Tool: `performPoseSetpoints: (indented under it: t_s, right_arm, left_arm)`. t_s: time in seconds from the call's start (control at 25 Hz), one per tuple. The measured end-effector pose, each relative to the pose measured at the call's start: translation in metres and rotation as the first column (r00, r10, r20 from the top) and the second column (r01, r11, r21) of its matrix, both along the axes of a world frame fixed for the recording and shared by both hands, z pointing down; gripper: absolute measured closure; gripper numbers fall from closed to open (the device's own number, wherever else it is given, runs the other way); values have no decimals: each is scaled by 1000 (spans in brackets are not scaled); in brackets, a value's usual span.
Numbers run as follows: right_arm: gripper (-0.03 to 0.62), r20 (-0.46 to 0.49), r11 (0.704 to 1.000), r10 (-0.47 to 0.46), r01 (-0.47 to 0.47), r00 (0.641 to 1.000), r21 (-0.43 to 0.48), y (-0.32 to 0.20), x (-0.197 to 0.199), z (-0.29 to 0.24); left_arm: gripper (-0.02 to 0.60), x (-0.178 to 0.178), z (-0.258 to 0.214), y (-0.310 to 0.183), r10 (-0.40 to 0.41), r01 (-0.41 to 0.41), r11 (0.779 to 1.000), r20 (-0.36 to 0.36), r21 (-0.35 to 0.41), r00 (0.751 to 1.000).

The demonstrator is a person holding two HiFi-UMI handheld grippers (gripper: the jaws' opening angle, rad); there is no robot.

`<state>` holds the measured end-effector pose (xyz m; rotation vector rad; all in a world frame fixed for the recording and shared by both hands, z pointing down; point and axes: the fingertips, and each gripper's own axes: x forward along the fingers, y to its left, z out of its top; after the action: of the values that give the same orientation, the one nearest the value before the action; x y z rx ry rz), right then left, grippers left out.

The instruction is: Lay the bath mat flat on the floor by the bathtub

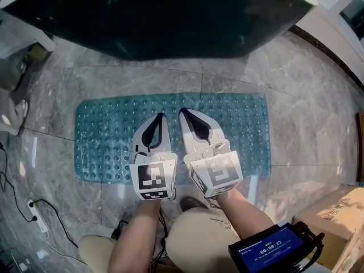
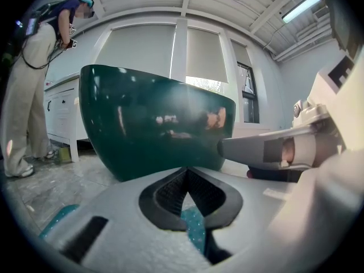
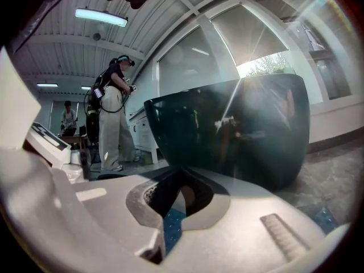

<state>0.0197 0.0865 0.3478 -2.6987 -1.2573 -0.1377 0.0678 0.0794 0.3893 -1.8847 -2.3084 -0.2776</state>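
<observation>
Bath mat (image 1: 239,124), teal and studded, lies spread flat on the stone floor (image 1: 318,124) just beside the dark green bathtub (image 1: 159,21), long edge along the tub. Left gripper (image 1: 161,116) and right gripper (image 1: 182,111) sit side by side over the mat's middle, tips toward the tub. Both pairs of jaws are closed together with nothing between them.

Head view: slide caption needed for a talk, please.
Left gripper and right gripper, both shut, over a translucent teal studded bath mat lying flat on grey stone floor beside a dark green bathtub.
</observation>
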Motion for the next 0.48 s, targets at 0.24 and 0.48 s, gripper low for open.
performPoseSetpoints:
  t_s: [0.24,0.48]
  right_arm:
    - [586,13,1000,15,-15,1000,13,2,-2,-3]
    - [586,-8,1000,19,-19,1000,-19,2,-5,-5]
  left_arm:
    - [575,-1,-8,2,10,-10,1000,-2,-20,1000]
    - [575,-5,-14,1,21,-21,999,-9,-38,1000]
